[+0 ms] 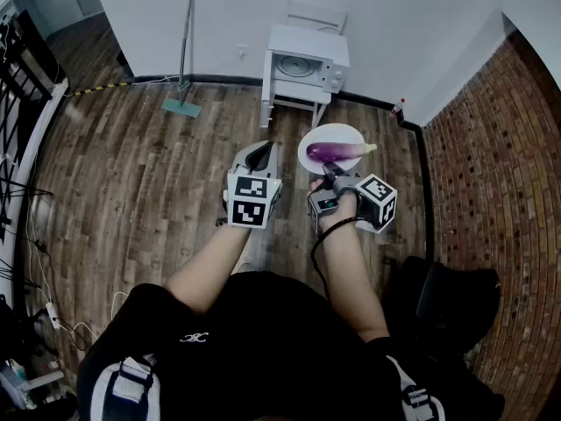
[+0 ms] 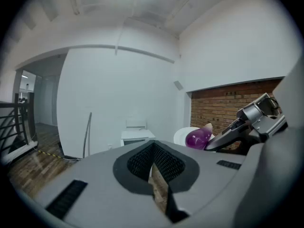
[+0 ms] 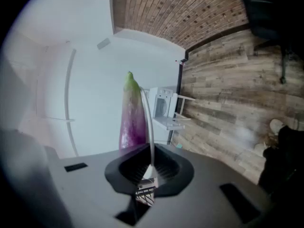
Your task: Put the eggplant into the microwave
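1. Two grippers are out in front of you above the brown wooden plank floor [image 1: 131,191]. Your left gripper [image 1: 259,152] and your right gripper [image 1: 329,172] are side by side and apart.
2. Your right gripper [image 3: 149,167] has its jaws pinched on the near rim of the round white plate [image 1: 304,147]. In the right gripper view, the thin rim [image 3: 148,122] rises straight out from between the pads.
3. The glossy purple eggplant with a green stem end [image 1: 333,152] lies across the middle of that plate. In the head view its stem end reaches the plate's right edge.
4. Your left gripper [image 2: 153,167] has its jaws pressed together with nothing between them. It sits just left of the plate, not touching it.
5. The white microwave [image 1: 307,67] sits on top of a small white stand [image 1: 298,99] against the far wall, well beyond the plate.
6. A long-handled mop [image 1: 184,60] leans on that wall, left of the stand. A red brick wall [image 1: 491,165] runs along your right.
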Available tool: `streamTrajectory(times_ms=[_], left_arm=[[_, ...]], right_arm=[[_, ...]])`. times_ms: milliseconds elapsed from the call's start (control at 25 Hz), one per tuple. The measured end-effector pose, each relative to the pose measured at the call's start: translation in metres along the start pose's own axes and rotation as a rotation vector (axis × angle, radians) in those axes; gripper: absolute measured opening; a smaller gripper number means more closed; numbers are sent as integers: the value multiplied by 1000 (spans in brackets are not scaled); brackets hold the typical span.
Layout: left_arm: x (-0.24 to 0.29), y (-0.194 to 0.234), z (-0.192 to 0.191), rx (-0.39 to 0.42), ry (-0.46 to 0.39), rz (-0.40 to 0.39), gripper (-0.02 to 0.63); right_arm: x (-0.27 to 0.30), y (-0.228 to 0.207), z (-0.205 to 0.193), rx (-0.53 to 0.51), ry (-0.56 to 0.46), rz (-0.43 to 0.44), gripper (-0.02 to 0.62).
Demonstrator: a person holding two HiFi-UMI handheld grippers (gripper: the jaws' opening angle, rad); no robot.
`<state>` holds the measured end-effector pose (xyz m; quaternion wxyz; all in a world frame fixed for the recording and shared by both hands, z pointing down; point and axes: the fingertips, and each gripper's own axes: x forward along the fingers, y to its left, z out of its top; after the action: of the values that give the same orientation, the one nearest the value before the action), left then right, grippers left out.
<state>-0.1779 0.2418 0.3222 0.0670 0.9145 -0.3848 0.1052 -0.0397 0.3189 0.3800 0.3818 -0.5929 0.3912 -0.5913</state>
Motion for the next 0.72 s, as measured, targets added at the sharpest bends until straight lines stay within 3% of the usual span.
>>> streamTrajectory(times_ms=[280,720], left_arm=[[6,14,0,-28,-14,-43,-8],[23,47,-10,-41,5,-114,-9]], right_arm=[[14,5,-7,69,-27,40,26],[45,-2,-28,74,-81,23,26]])
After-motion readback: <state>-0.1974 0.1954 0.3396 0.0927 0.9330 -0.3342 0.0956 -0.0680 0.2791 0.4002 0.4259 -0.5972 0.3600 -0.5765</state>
